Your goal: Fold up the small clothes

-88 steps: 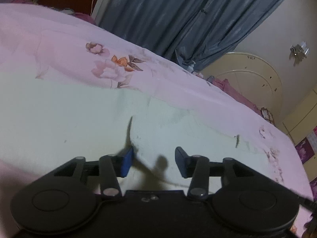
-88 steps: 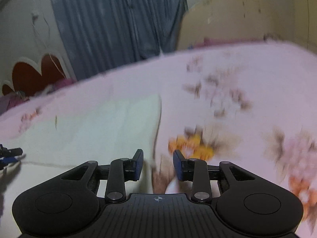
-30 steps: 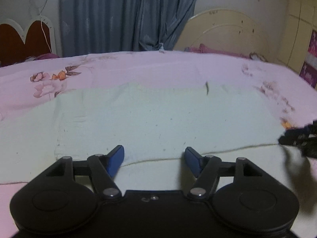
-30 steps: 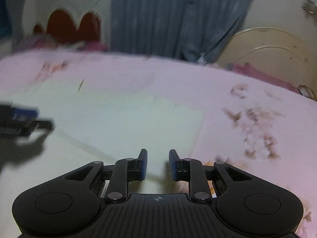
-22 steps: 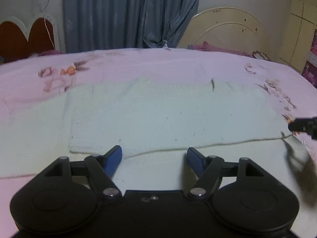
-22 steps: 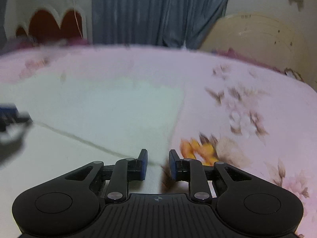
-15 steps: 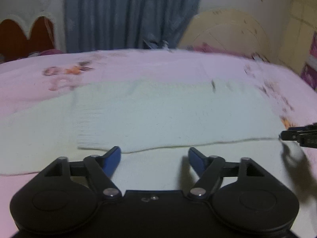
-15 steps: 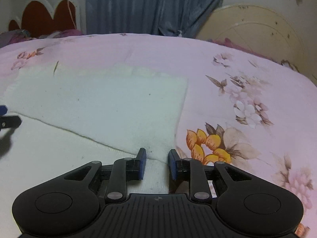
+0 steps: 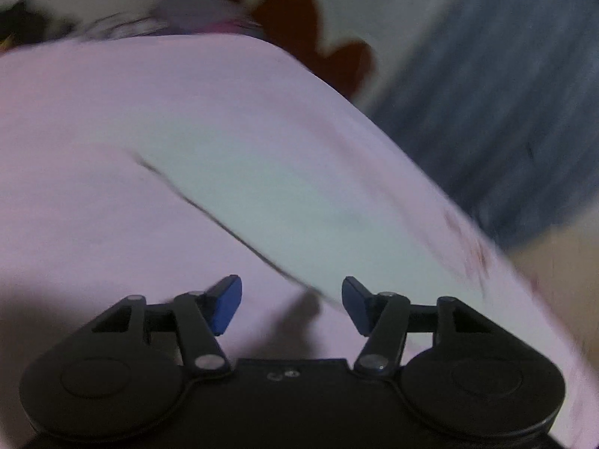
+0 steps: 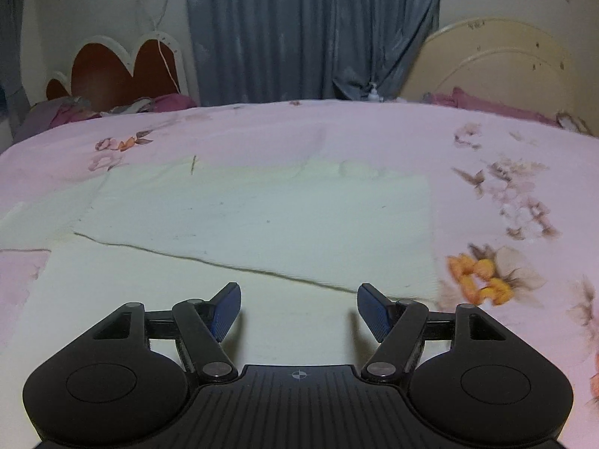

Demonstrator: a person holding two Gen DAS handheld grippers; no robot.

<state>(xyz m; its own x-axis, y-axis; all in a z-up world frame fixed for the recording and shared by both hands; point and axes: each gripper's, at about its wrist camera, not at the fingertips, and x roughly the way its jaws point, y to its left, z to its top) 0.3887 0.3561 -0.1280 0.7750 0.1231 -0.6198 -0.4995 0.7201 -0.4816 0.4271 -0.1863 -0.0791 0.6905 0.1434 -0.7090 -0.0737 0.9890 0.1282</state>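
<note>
Right gripper (image 10: 295, 308) has spread apart, releasing the folded cloth (image 10: 262, 217) (left gripper (image 9: 290, 305) apart, swung aside).

Home bedroom, pink floral bedsheet (image 10: 337, 138), heart-shaped headboard (image 10: 119, 71), blue curtains (image 10: 299, 30)

The pale cream garment (image 10: 262, 217) is a soft, nubbly knit, matt. Under it the pink floral bedsheet (image 10: 486, 157) is smooth cloth with a faint sheen. The right gripper (image 10: 297, 308) is matt black plastic with ribbed blue pads (image 10: 374, 312) and shiny metal pivot pins. Heavy blue-grey curtains (image 10: 299, 30) hang in folds.
</note>
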